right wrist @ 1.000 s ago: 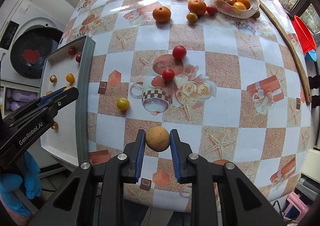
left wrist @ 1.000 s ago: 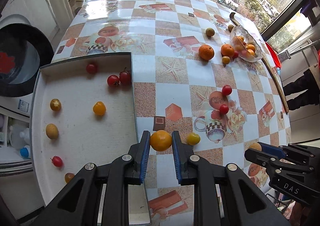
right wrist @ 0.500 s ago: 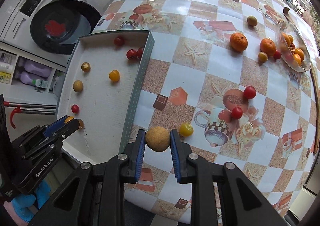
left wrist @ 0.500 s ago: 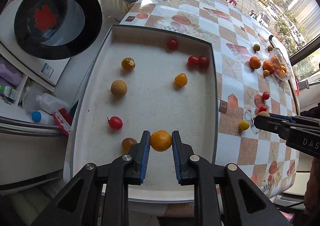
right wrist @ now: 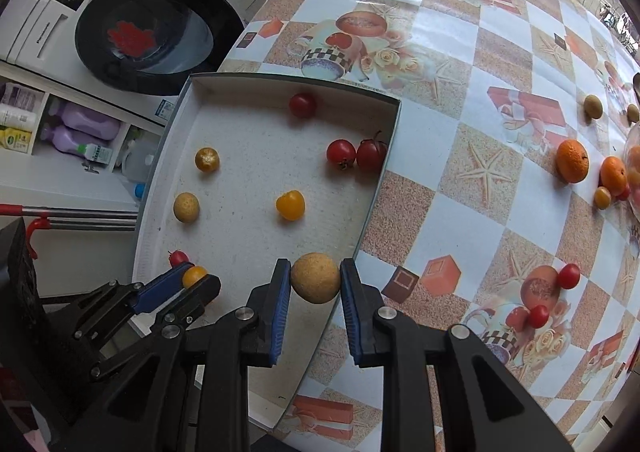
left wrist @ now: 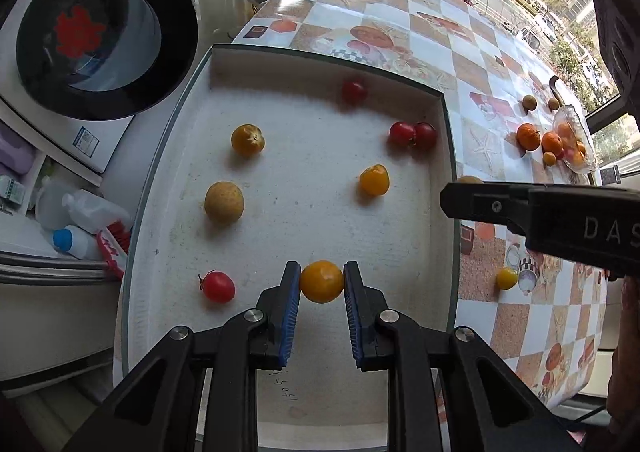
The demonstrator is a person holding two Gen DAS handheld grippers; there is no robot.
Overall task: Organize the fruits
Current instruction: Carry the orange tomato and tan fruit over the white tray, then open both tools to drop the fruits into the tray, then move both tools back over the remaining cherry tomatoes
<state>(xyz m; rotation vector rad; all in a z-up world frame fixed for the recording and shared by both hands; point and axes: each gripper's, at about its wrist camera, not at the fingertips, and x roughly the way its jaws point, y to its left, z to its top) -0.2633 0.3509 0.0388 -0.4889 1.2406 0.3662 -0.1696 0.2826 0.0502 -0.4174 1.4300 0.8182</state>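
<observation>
The desk (right wrist: 500,52), under a checked cloth, fills the upper right of both views; its far end is bent by the lens and cut by the frame. A washer (left wrist: 100,48) sits at the upper left, its lower half cut off behind the tray.

The tray (left wrist: 450,156), white inside with a grey rim, takes the middle of the left-wrist view; its near edge is hidden behind the gripper arms. On its floor lie three red tomatoes (left wrist: 412,134) toward the upper right, a fourth red one (left wrist: 218,286) at lower left, a brown fruit (left wrist: 224,202) and two amber ones.

The left gripper (left wrist: 322,282) is over the tray's near part, jaws clamped on an orange fruit (left wrist: 322,281). Whether the fruit touches the floor cannot be told.

The right gripper (right wrist: 315,284) is over the tray's right rim, jaws clamped on a tan fruit (right wrist: 315,283). In the left-wrist view only a sliver of it shows above the black arm.

At the right edge, two mandarins (right wrist: 573,161) lie beside a glass bowl (left wrist: 572,124), which the right-wrist frame cuts off. Small fruits near it are too tiny to name. A yellow tomato (left wrist: 506,278) lies at centre right, beside a printed cup.
</observation>
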